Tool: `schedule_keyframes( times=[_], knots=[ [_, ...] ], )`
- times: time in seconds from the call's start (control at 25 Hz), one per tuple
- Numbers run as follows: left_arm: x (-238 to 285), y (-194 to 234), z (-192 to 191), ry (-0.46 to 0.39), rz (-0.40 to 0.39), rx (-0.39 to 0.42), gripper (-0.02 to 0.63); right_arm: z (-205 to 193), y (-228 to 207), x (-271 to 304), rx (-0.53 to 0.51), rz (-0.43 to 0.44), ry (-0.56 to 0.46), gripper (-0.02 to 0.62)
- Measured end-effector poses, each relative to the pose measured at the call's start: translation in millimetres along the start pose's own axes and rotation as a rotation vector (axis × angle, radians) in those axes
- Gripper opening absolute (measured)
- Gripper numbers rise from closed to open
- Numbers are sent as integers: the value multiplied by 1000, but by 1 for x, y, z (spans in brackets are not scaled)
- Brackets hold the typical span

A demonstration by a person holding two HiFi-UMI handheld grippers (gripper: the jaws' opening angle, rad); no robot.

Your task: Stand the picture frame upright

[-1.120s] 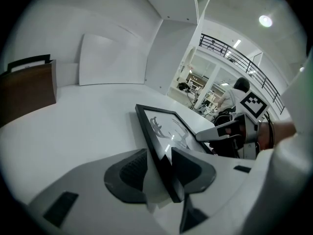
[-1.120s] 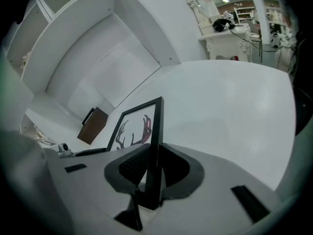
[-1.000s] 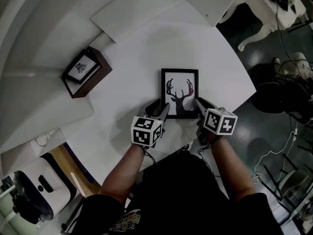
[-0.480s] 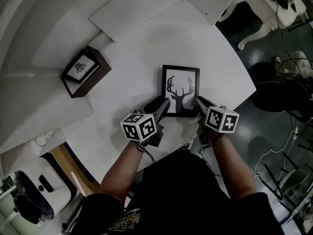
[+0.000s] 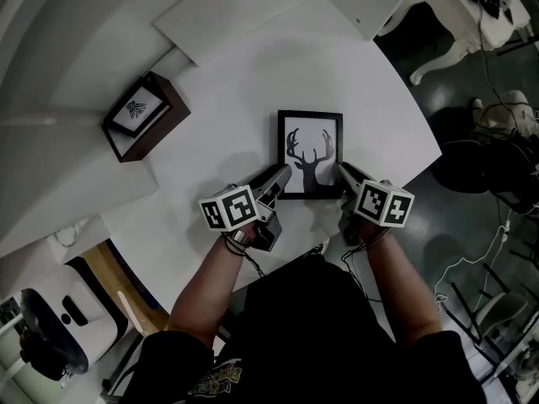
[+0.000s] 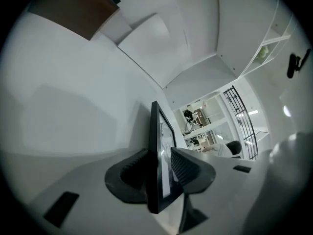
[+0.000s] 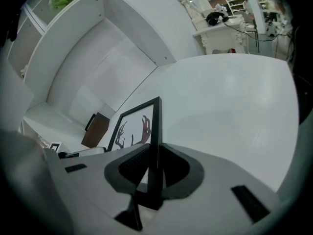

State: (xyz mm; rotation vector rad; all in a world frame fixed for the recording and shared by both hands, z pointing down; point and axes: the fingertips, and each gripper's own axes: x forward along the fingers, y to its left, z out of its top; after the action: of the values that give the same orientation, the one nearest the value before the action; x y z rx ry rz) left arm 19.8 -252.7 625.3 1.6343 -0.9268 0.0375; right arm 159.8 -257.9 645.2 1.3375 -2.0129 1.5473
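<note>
Left gripper view: the left gripper (image 6: 159, 154) has its jaws on either side of the left edge of the picture frame (image 6: 155, 126). The jaws have just been closing. One pad lies against the frame's back and the other sits just beside the glass, not clearly pressing. Right gripper view: the right gripper (image 7: 153, 153) has its jaws clamped on the frame's right edge. The black frame holds a deer silhouette with antlers and is tilted up from the white desk (image 5: 219, 99), near its near edge, between the two grippers. Head view: both forearms reach in from the near side. A brown box frame (image 5: 141, 118) sits at the far left, well apart.
</note>
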Motion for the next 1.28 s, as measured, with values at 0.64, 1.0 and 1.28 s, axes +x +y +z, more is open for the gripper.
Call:
schedule_keyframes(
  times=[0.64,1.0,1.28],
  knots=[
    [15,-15,-22,97,-138,-169,160,4,-6,-5,36,37,4,67],
    [28,-24,-34,200,-146,-63,44,1,-1,-2,-4,44,26,66],
    [28,-28,-33,174,-175,-47,32,1,-2,-2,4,44,25,66]
  ],
)
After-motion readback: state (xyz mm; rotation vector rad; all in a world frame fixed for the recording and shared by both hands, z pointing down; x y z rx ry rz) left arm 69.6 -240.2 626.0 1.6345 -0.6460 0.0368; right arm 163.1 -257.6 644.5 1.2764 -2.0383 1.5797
